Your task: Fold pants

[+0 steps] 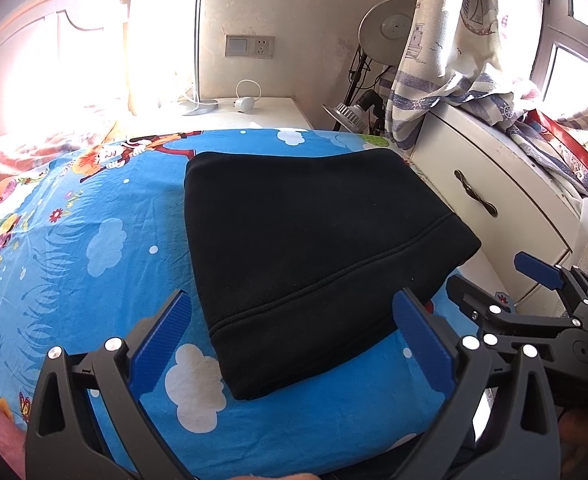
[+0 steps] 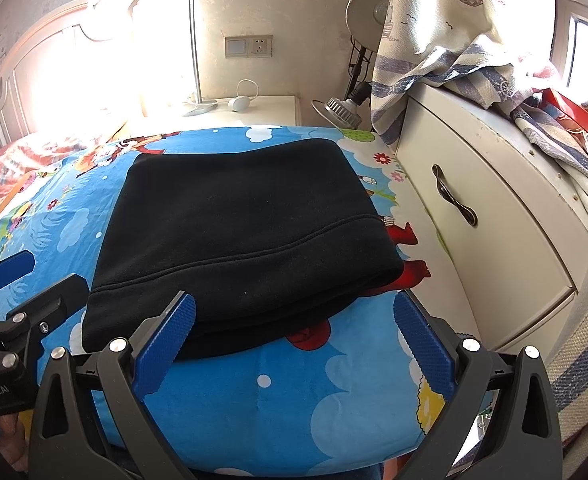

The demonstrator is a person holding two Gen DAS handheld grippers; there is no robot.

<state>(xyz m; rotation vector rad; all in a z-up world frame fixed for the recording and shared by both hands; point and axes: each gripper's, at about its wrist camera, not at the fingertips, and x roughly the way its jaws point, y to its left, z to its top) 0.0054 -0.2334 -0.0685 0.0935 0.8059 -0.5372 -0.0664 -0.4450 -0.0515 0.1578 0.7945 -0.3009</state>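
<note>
The black fleece pants [image 1: 309, 264], already folded into a thick, roughly square bundle, lie on the bed's blue cartoon-print sheet [image 1: 74, 248], filling the middle of both wrist views with a stitched hem band running across the near edge.

At lower left of the left wrist view, the left gripper [image 1: 292, 344] has its blue-padded fingers spread wide apart, empty, with the near corner of the bundle lying between and just beyond them. At the right edge of that view the right gripper [image 1: 489, 280] shows from the side; in its own view, the right gripper [image 2: 294, 340] is likewise spread apart and holds nothing, its left pad overlapping the bundle's near edge in the picture, though I cannot tell whether it touches.

The fold looks nearly or fully done. The main risk, as I judge it, is a finger catching the soft top layer on the way out and dragging it open, or nudging the stack askew. The bundle's right edge lies near the side of the bed beside the white cabinet drawer [image 2: 489, 232], so a sideways push could slide it toward that gap.
</note>
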